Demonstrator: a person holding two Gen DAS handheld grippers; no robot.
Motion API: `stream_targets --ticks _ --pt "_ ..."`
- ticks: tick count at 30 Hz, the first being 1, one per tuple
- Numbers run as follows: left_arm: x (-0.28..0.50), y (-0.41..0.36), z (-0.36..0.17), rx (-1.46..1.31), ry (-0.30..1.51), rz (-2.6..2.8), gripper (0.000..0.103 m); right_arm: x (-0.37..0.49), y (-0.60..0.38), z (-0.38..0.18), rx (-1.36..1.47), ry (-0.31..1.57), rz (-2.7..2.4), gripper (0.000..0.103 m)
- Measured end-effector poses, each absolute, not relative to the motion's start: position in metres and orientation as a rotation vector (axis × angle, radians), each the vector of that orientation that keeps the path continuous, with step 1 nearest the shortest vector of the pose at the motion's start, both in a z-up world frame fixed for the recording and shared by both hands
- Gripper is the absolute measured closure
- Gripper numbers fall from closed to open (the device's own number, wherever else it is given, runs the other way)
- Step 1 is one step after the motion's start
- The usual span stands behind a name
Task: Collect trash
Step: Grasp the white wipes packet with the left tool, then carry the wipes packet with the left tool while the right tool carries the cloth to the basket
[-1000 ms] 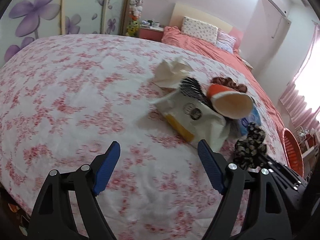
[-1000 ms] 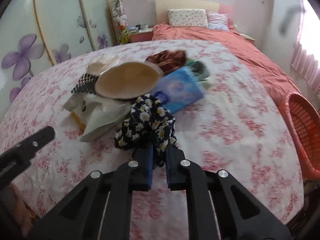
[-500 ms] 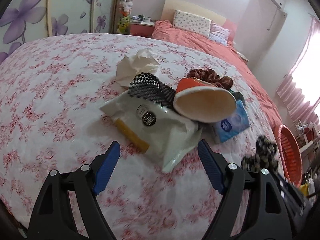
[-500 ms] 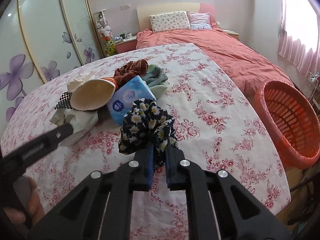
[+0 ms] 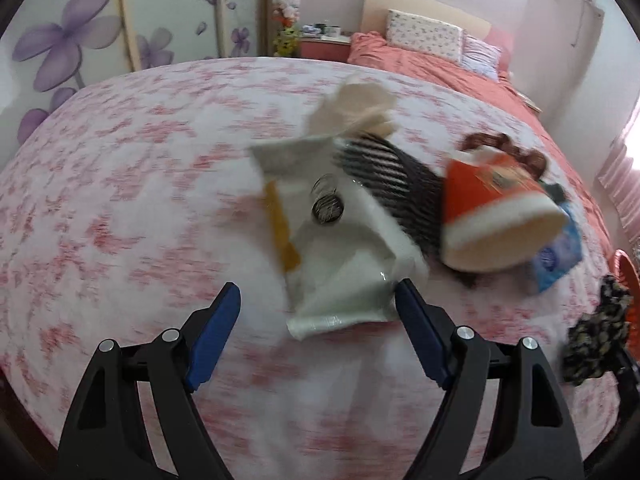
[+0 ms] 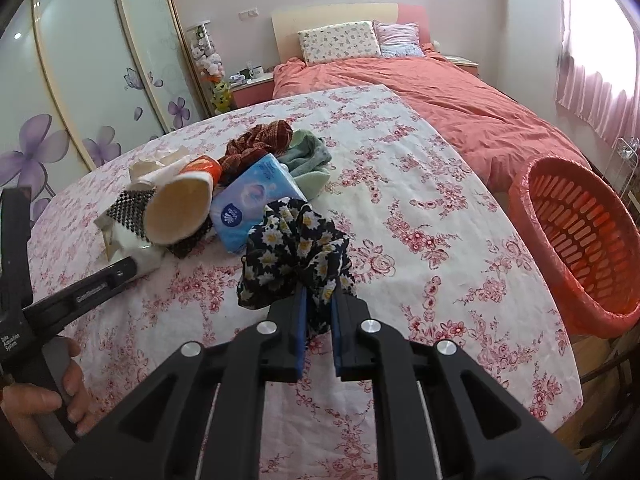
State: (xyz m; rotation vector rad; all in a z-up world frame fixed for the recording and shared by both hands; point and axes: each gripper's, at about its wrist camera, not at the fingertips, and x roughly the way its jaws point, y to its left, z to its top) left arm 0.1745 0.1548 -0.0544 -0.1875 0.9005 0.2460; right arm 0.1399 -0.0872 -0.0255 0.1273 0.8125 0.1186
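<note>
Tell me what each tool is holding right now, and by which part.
The right tool pinches the black daisy-print cloth by its lower bunched edge. The left tool is open and holds nothing.

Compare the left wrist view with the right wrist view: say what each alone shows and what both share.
Only the left wrist view shows the left tool open before the white wrapper.

Only the right wrist view shows the green cloth, the full orange basket and a hand.

Both show the paper cup, blue tissue pack and daisy-print fabric pinched in the right tool.
</note>
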Motion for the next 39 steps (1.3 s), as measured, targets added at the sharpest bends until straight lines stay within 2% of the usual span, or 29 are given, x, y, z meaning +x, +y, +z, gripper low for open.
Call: stream_targets --ticks 5,7,11,14,20,22,24,27,39 --pt "0.163 0.189 -0.048 -0.307 0.874 0.215 0.024 0.141 -0.083 -0.025 0.126 0.812 0.129 0.092" --pt "0.161 0.190 -0.044 -0.328 0.862 0.196 0.018 0.142 -0.081 -0.025 0.124 0.814 0.132 0.092" --pt "0.163 0.182 -0.038 -0.311 0.836 0.164 0.017 0.142 -0.079 -0.026 0.118 0.818 0.136 0.092" --pt "0.167 0.178 -0.034 -0.300 0.822 0.159 0.010 0.143 -0.080 -0.027 0.117 0.822 0.134 0.091" --pt "0.197 0.168 -0.042 -0.203 0.867 0.206 0.010 0.144 -0.080 -0.028 0.125 0.828 0.135 0.091" --pt "0.204 0.168 -0.046 -0.183 0.883 0.220 0.012 0.143 -0.079 -0.028 0.124 0.828 0.136 0.091" --pt "0.207 0.170 -0.051 -0.177 0.900 0.217 0.023 0.144 -0.079 -0.028 0.124 0.828 0.137 0.091" --pt "0.204 0.174 -0.055 -0.179 0.904 0.218 0.029 0.144 -0.079 -0.028 0.125 0.828 0.137 0.091" --pt "0.191 0.186 -0.055 -0.160 0.869 0.180 0.038 0.142 -0.080 -0.027 0.125 0.825 0.133 0.091"
